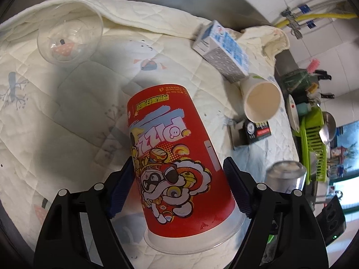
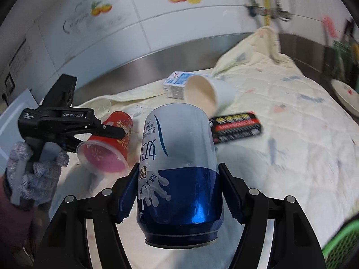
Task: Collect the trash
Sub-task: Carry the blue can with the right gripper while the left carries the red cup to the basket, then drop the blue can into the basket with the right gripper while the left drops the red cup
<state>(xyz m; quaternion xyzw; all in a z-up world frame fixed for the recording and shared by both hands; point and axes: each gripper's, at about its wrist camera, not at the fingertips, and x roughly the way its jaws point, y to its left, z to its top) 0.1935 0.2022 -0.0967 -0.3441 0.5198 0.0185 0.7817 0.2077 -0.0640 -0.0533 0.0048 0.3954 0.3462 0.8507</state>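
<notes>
Left gripper (image 1: 179, 186) – clamps red cup (image 1: 177, 163) | right gripper (image 2: 177, 190) – clamps can (image 2: 179, 174), top unseen

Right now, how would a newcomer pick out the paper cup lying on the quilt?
Start at the cream quilt covering the counter, then find the blue-and-white milk carton near its far edge. The paper cup lies tipped on its side touching that carton, above a black box. It alone is plain white, with an empty beige inside.
</notes>
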